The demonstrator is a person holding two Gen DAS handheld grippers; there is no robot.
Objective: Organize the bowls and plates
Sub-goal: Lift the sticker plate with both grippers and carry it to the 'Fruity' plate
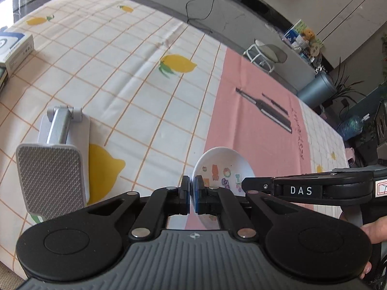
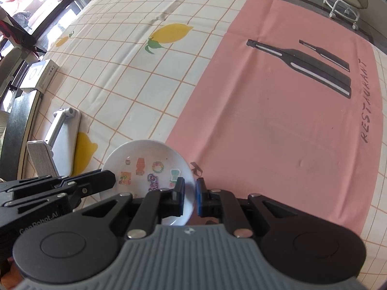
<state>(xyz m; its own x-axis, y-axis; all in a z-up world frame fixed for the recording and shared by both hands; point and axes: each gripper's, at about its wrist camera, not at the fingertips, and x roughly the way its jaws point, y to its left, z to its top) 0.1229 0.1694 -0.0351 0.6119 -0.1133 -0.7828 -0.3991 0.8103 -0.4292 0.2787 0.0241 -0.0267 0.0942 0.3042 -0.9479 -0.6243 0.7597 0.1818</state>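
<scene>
A small white plate [image 1: 223, 166] with colourful stickers on its inside is held by both grippers over the lemon-print tablecloth, at the edge of the pink mat. In the left wrist view my left gripper [image 1: 192, 183] is shut on the plate's near rim, and the plate looks tilted up. My right gripper [image 1: 245, 184] comes in from the right and meets the plate's right side. In the right wrist view the plate [image 2: 145, 162] lies flatter, with my right gripper [image 2: 189, 191] shut on its right rim. My left gripper [image 2: 111, 177] grips its left edge.
A silver folding stand [image 1: 53, 149] [image 2: 56, 140] lies on the cloth left of the plate. A white box [image 1: 17, 48] [image 2: 40, 77] sits at the far left edge. The pink mat [image 2: 278, 120] with printed bottles spreads to the right. A wheeled stool [image 2: 346, 2] stands beyond the table.
</scene>
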